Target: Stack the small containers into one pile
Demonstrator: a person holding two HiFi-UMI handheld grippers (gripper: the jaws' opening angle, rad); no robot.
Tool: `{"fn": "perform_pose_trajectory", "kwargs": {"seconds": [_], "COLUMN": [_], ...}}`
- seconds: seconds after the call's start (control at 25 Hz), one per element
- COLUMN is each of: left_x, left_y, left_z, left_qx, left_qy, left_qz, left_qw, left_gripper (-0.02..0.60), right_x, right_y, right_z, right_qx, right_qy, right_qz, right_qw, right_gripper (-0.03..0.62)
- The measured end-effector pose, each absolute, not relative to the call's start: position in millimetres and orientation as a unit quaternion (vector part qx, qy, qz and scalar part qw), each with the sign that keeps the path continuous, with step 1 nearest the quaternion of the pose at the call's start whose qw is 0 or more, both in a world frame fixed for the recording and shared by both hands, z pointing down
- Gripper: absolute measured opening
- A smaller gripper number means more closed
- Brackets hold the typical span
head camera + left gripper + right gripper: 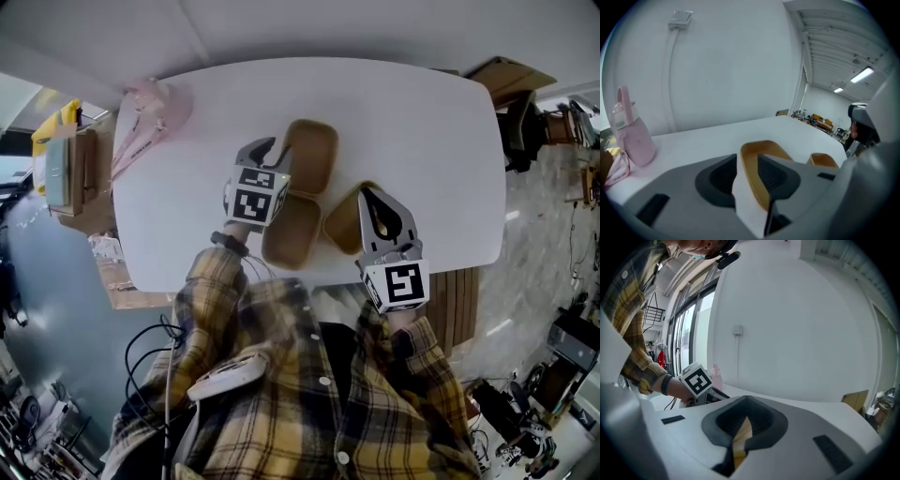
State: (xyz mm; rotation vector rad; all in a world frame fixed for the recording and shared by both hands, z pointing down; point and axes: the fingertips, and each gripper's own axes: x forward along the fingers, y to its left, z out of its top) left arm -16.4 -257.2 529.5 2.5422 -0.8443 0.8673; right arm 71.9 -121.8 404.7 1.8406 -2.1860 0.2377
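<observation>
White and round-cornered, the counter (441, 141) stands in front of a plain pale wall. A pink pouch (150, 117) sits at its far left corner. Three brown containers lie close together toward the near edge.

The left tool (272, 155) is released. In the left gripper view its jaws stand well apart, straddling the left wall of the far container (314, 150). One finger is outside over the white counter and the other is inside the tub. A strip of counter shows between the outer finger and the rim, so the pads are not pressing on it.

The right tool (370, 202) is clenched. In the right gripper view its jaw tips meet at the top, with a thin brown wall pinched between the pads. From the head view this wall belongs to the right container (345, 223), gripped at its near right rim.

The near container (292, 234) lies on the counter between the two tools, just beside the far container and the right one. What can be seen of each tub's inside is only its own brown lining. The right container's interior is partly covered by the tool. Whether the gripped tub rests on the counter or is lifted off it cannot be told.
</observation>
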Motion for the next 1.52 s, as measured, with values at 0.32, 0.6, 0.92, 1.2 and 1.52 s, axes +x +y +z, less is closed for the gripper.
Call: {"fn": "perform_pose_trajectory", "kwargs": {"seconds": [0.32,0.6,0.92,1.2,1.52], "left_x": [-7.2,-6.8,-4.8,-4.0,-15.5], "left_y": [-260.9,-259.1,-266.2,-269.1,-257.1], "left_z": [563.6,579.3,569.6,548.4,495.1], "left_qx": [0.877,0.864,0.866,0.871,0.874], "left_qy": [-0.275,-0.271,-0.297,-0.314,-0.34], "left_qz": [0.339,0.36,0.331,0.302,0.249], "left_qw": [0.202,0.225,0.229,0.23,0.241], "left_gripper": [0.115,0.1,0.034,0.029,0.029], "right_x": [75.9,82.2,81.7,86.0,95.7], "right_y": [-116.1,-112.4,-113.7,-113.6,-111.7], "right_z": [414.8,414.7,408.4,406.0,396.3], "right_qx": [0.645,0.652,0.646,0.642,0.636], "right_qy": [-0.744,-0.737,-0.746,-0.75,-0.759], "right_qz": [0.096,0.099,0.089,0.084,0.076], "right_qw": [0.147,0.146,0.138,0.132,0.117], "right_gripper": [0.015,0.015,0.015,0.015,0.015]}}
